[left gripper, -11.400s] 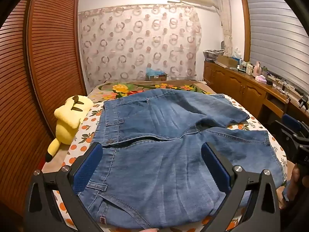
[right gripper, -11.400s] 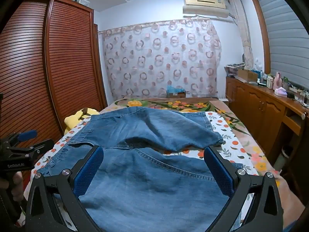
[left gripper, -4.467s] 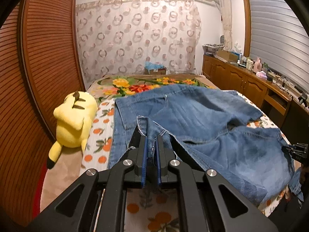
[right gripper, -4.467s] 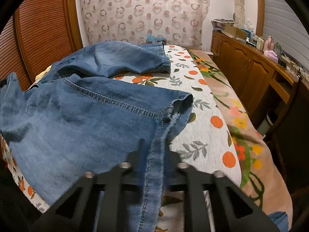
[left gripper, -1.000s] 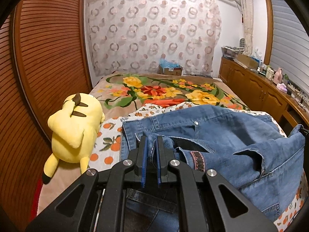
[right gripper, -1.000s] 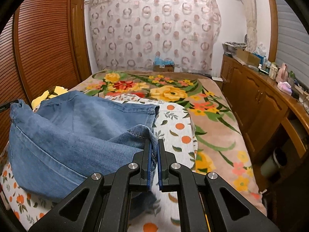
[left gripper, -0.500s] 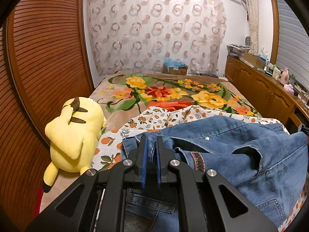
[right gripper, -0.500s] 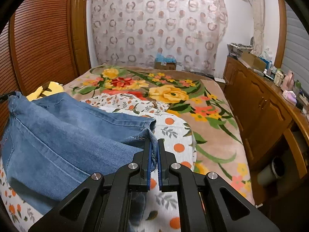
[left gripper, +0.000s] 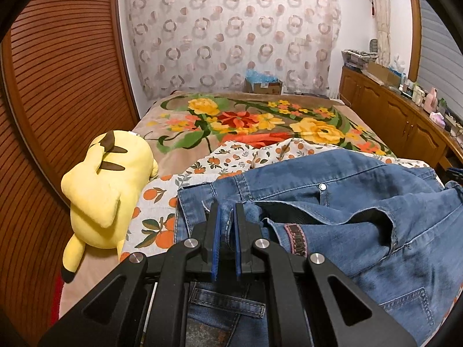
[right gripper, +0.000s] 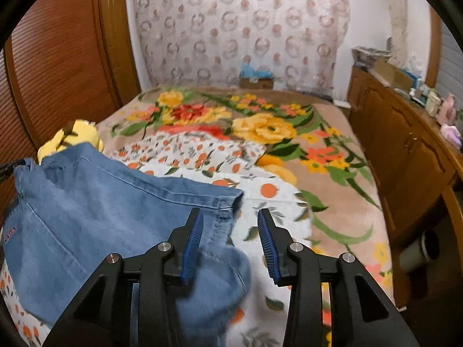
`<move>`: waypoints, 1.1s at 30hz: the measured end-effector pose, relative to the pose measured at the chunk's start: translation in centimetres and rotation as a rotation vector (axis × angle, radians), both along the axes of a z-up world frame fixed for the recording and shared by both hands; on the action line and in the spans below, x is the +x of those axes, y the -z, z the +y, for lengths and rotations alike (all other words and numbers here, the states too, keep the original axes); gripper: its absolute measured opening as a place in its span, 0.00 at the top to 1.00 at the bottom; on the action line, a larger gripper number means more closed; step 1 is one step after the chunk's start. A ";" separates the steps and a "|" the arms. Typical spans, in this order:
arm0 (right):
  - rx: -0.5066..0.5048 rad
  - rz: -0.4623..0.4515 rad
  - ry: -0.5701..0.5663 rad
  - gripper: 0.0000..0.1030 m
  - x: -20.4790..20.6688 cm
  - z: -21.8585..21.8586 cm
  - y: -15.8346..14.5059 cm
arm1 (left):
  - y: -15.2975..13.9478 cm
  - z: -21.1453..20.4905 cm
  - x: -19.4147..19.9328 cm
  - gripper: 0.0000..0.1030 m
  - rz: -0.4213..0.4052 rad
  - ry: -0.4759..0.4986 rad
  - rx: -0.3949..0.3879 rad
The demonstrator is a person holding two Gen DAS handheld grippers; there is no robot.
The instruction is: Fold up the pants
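Observation:
Blue denim pants [left gripper: 361, 211] lie folded over on the bed, waistband to the left and leg hems to the right. My left gripper [left gripper: 227, 211] is shut on the waistband edge, pinched between its blue pads. In the right wrist view the pants [right gripper: 95, 211] spread to the left, with a leg hem lying just below the fingers. My right gripper [right gripper: 230, 219] is open, its blue pads apart above that hem, holding nothing.
A yellow plush toy [left gripper: 107, 190] lies at the bed's left edge beside a wooden slatted wardrobe [left gripper: 58, 86]. An orange-print sheet [right gripper: 272, 199] covers a floral blanket [right gripper: 289, 133]. A wooden cabinet [right gripper: 405, 150] runs along the right.
My right gripper has opened and let go of the leg hem, which has dropped onto the pants. My left gripper stays shut on the waistband and has barely moved.

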State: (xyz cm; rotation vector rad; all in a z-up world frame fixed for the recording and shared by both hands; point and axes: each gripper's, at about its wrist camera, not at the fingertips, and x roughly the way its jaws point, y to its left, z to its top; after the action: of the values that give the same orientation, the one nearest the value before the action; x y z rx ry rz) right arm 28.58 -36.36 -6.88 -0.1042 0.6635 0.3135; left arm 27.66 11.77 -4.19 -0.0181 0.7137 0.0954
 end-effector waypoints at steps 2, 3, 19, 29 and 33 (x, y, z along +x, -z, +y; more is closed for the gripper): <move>-0.008 0.047 -0.007 0.61 1.7 0.5 0.8 | 0.0 -0.1 0.0 0.91 0.000 0.000 -0.002; -0.008 0.069 -0.012 0.61 2.3 0.7 1.2 | 0.0 -0.1 0.0 0.91 -0.001 0.001 -0.001; 0.003 -0.033 0.104 0.94 4.5 -1.4 -1.4 | -0.2 0.1 -0.3 0.91 0.000 -0.002 0.002; 0.007 -0.002 0.077 0.61 0.8 -2.1 -2.0 | -0.3 0.4 -0.8 0.91 -0.007 0.001 0.001; 0.034 0.017 0.057 0.55 -2.3 -2.9 -1.9 | -0.3 0.5 -1.4 0.91 -0.015 0.002 -0.001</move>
State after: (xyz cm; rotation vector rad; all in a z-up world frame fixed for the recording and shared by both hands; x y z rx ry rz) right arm 26.26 -39.25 -4.99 -0.0502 0.6763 0.2705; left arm 26.25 12.22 -3.88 -0.0194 0.6991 0.0926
